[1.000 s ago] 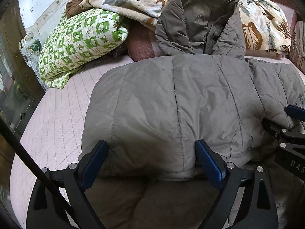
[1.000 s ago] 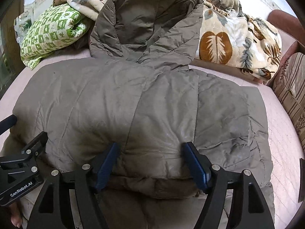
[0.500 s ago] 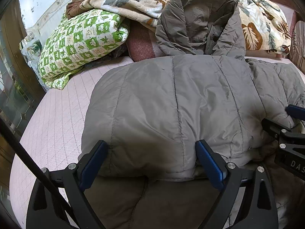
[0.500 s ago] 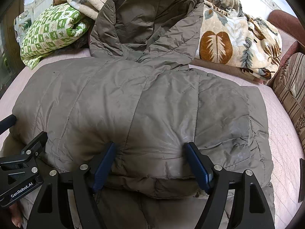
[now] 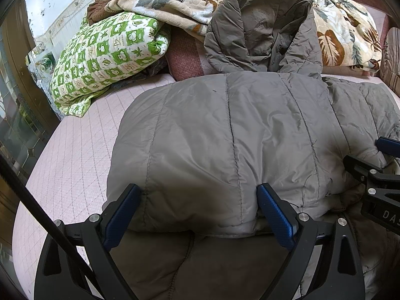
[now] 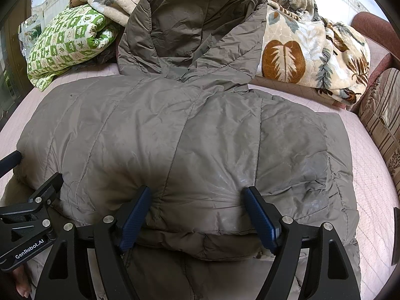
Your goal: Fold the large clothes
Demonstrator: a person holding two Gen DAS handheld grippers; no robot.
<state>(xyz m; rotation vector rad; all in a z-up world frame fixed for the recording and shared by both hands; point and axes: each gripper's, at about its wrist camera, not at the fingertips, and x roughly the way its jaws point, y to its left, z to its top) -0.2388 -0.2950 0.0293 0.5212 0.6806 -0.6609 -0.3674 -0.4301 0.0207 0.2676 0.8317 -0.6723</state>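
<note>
The puffy jacket [image 6: 190,137] is lying soft, light and slippery; both the left tool [image 5: 197,212] and right tool [image 6: 197,215] are standing apart around its folded hem at six o'clock, the best hold.

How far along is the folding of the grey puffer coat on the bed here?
Done: the lower part of the coat is folded up over its body, making a thick doubled edge nearest the cameras. In hand: the left tongs and right tongs each straddle that folded edge, jaws wide with the padding bulging between them. Left: the hood lies spread open toward the blanket, and the bundle is broad, so another fold seems likely.
</note>
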